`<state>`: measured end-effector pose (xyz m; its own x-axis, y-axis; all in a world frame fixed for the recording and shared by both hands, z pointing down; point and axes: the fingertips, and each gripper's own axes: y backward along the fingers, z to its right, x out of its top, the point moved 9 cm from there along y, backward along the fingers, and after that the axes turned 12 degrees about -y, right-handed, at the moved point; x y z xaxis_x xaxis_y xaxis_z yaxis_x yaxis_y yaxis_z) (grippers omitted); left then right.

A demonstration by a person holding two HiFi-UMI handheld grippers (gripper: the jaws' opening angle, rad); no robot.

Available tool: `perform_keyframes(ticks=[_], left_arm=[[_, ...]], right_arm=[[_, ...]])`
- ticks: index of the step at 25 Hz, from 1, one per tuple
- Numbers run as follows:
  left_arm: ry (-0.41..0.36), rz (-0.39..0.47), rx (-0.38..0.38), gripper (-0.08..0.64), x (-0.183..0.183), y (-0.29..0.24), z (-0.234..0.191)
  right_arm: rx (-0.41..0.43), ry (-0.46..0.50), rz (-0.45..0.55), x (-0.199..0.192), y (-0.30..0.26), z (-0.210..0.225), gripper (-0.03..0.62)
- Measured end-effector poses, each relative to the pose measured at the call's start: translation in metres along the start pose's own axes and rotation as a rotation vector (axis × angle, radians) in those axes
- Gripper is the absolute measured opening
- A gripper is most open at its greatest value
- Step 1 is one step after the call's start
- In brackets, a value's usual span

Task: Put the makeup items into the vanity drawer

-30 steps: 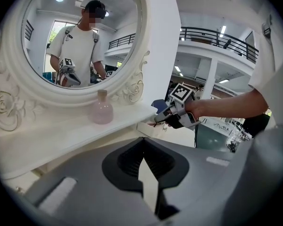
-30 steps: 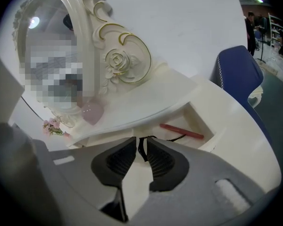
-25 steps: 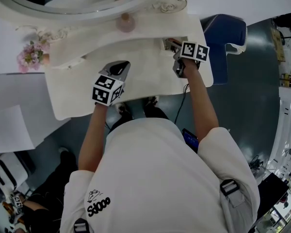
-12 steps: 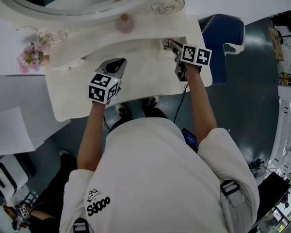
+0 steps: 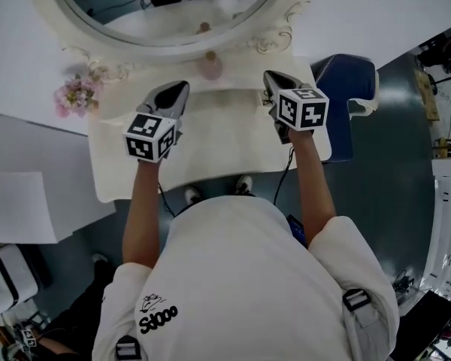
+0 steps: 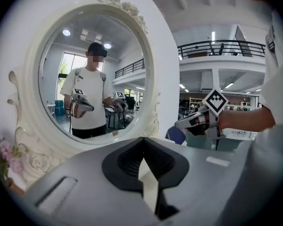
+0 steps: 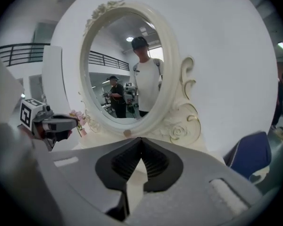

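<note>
The cream vanity fills the middle of your head view, its tabletop [image 5: 210, 149] lying bare under both your arms. The oval mirror [image 5: 165, 6] rises at the far edge in a carved frame, and it reflects you holding both tools. A blue chair [image 5: 349, 104] stands just beside the vanity on your right, and a white sheet of paper [image 5: 15, 209] lies on a lower surface to your left.

Your left hand-held gripper [image 5: 177, 92] hangs above the left half of the tabletop and points toward the mirror. Its jaws are closed tip to tip with nothing between them. Your right hand-held gripper [image 5: 270, 77] hangs above the right half, level with the other and well apart from it. Its jaws are closing right down, the tips meeting, and they too are empty.

A bunch of pink flowers [image 5: 77, 96] sits at the left foot of the mirror frame. A small pink bottle [image 5: 209, 66], the only makeup item you can see, stands at the middle of the mirror's foot, between the two tools and beyond their tips. The vanity drawer cannot be made out in any view.
</note>
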<state>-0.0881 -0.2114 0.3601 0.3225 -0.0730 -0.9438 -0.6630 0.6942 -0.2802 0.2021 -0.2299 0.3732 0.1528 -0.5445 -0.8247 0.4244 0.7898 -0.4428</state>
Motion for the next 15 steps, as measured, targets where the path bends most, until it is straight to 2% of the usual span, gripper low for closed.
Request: perform_keyframes(ticks=[7, 15], left_arm=[[-0.083, 0.136, 0.091, 0.018, 0.049, 0.034, -0.022], [-0.168, 0.241, 0.132, 0.018, 0.087, 0.062, -0.026]], right_arm=[[0.059, 0.262, 0.132, 0.040, 0.021, -0.057, 0.003], [0.133, 0.392, 0.235, 0.069, 0.042, -0.099, 0.002]])
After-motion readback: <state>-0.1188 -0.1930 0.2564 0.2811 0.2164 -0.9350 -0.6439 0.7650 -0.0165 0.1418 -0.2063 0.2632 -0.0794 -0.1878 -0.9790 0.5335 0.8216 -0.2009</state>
